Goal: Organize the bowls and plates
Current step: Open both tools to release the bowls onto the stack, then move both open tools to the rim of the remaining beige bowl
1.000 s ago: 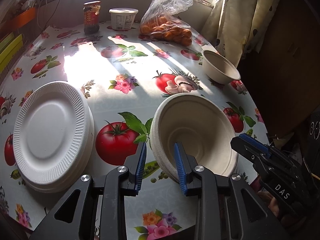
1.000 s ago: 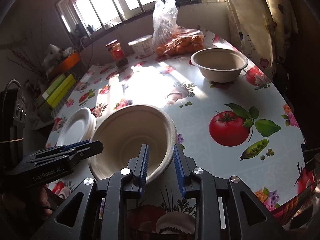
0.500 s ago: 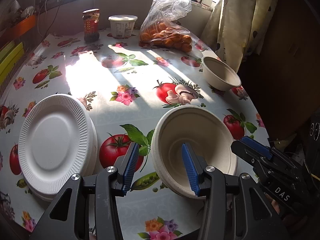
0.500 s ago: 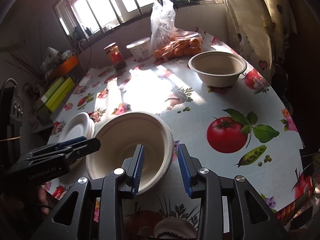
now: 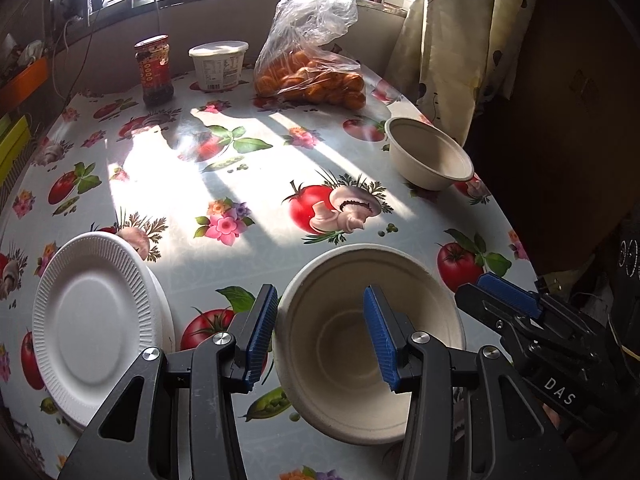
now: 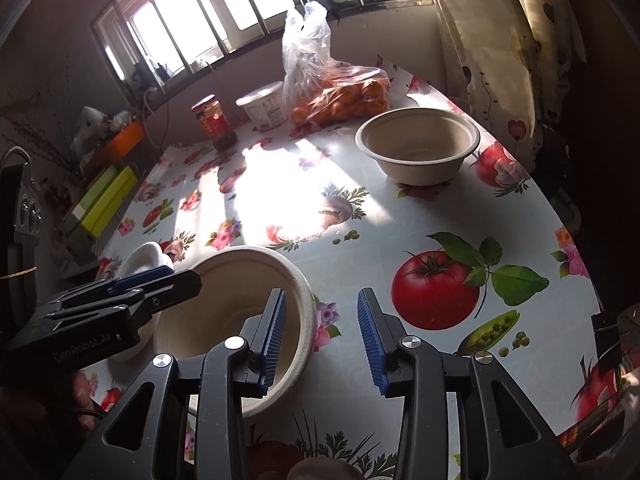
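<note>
A beige paper bowl [image 5: 340, 404] sits on the table near the front edge; it also shows in the right wrist view [image 6: 208, 288]. My left gripper [image 5: 322, 338] is open, its fingers straddling the bowl's left rim without touching it. My right gripper [image 6: 320, 336] is open just above the bowl's right rim. A second beige bowl [image 5: 430, 156] [image 6: 418, 144] stands at the far right of the table. A stack of white paper plates [image 5: 96, 328] lies at the left; its edge shows in the right wrist view [image 6: 146, 256].
At the back stand a dark jar [image 5: 154, 72], a white tub [image 5: 219, 65] and a plastic bag of oranges [image 5: 316, 68]. The table [image 5: 248, 184] has a fruit-print cloth. A curtain [image 5: 452, 40] hangs at the right. Yellow-green boxes [image 6: 106, 200] sit off the left edge.
Both grippers have opened wide and drawn back a little from the near bowl's rim. The bowl now rests flat on the table, released.
</note>
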`<state>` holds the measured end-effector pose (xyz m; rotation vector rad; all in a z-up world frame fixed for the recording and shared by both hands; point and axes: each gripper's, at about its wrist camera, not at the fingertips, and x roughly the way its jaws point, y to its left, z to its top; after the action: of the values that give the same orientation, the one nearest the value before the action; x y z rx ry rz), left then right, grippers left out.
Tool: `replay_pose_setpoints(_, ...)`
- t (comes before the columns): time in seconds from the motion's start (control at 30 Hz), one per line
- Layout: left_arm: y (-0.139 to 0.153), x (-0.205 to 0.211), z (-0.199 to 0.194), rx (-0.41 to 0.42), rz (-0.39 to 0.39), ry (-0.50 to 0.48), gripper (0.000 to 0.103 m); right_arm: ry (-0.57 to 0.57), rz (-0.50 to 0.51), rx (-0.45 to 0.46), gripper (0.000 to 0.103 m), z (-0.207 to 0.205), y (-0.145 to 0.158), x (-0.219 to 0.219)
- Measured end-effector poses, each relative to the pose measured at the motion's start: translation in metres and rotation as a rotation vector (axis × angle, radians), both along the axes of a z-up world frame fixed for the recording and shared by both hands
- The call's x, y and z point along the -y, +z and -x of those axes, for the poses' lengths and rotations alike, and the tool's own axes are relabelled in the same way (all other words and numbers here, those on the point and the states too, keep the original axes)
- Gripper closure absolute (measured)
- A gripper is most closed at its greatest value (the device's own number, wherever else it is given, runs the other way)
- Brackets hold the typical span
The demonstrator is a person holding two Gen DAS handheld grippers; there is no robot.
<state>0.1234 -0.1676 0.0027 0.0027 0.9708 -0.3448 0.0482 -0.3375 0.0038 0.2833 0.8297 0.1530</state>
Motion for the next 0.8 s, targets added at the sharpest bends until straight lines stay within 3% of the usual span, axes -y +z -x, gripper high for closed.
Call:
replay_pose_setpoints(0.33,0.016,0.03,-0.025,0.055,-0.04,-0.081,0.057,-0.065,0.024,0.02,0.066,-0.012,0.012,0.024)
replay_pose_setpoints(0.8,0.036,0.047,-0.073,0.072,-0.029,-0.131,0.057,-0.164,0.06,0.031,0.063,-0.04,0.024,0.064)
